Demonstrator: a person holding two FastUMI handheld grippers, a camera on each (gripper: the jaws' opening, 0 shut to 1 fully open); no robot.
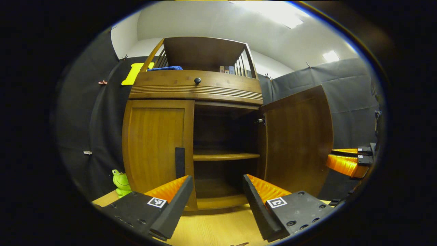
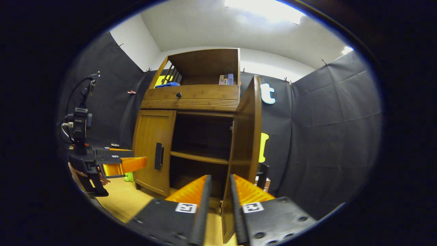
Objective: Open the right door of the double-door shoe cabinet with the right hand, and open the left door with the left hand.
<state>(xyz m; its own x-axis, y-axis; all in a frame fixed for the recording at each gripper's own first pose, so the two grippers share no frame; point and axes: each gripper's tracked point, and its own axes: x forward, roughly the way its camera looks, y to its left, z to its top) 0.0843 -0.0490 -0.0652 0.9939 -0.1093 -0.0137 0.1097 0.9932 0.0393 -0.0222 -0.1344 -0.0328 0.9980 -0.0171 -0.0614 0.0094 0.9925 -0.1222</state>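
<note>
**Right door open, left door shut**

The right gripper [image 2: 220, 191] held narrow jaws astride the swung-out right door [image 2: 246, 136] edge. The left gripper [image 1: 218, 191], jaws wide, faced the shut left door [image 1: 155, 147] near its handle [image 1: 180, 162].

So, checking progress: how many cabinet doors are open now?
1. The right door stands swung open, its edge between the right gripper fingers. The left door is shut, left gripper open before it.

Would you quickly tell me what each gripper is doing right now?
Left gripper: open, holding nothing, facing the closed left door.
Right gripper: nearly closed around the open right door's edge; firm grip cannot be told.
</note>
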